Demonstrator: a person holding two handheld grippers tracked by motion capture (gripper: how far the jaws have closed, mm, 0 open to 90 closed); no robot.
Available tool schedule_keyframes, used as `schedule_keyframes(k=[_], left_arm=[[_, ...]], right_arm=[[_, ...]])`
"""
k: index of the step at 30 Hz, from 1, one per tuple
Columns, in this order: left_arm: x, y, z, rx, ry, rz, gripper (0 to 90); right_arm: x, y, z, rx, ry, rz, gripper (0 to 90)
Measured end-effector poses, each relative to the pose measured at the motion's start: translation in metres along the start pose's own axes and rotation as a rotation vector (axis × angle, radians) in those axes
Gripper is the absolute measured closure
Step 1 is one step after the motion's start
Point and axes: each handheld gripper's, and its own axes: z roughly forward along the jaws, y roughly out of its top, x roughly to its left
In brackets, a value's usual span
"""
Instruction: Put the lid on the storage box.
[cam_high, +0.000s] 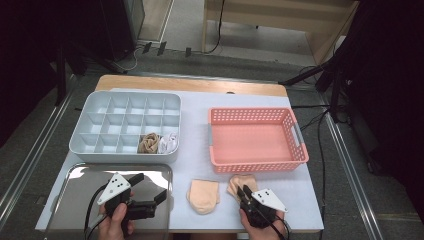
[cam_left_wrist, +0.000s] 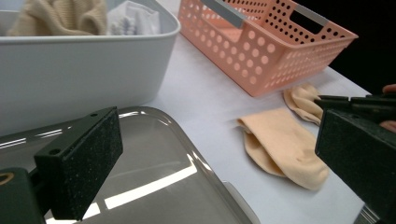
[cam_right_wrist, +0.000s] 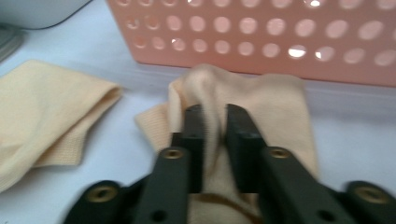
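Your right gripper (cam_high: 243, 192) sits on the peach sock (cam_high: 241, 184) near the tabletop's front edge, just below the pink basket (cam_high: 216, 150). Your left gripper (cam_high: 149, 187) hovers, jaws apart, over the steel tray (cam_high: 80, 180) at the front-left corner.

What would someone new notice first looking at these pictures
The salmon-pink basket at the table's right stands out first, empty. Just in front of it, the right tool is pinched shut on a peach sock, with a second peach sock lying flat to its left. The left tool hangs open over a shiny metal tray, behind which a grey divided organizer holds two rolled socks.
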Motion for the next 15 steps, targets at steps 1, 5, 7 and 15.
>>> schedule_keyframes(k=[1, 5, 7, 15], left_arm=[[-0.002, -0.001, 0.001, 0.002, -0.003, 0.001, 1.5], [-0.004, -0.001, 0.002, 0.006, -0.020, 0.005, 1.5], [-0.004, -0.001, 0.003, 0.007, -0.022, 0.010, 1.5], [-0.003, -0.001, 0.004, 0.008, -0.028, 0.001, 1.5]], right_arm=[[-0.003, 0.000, 0.000, -0.001, 0.011, 0.019, 85.1], [-0.010, 0.002, -0.005, -0.006, 0.017, 0.040, 87.2], [-0.015, 0.004, -0.013, -0.022, 0.009, 0.064, 87.3], [-0.053, 0.008, -0.040, -0.082, -0.049, 0.152, 87.4]])
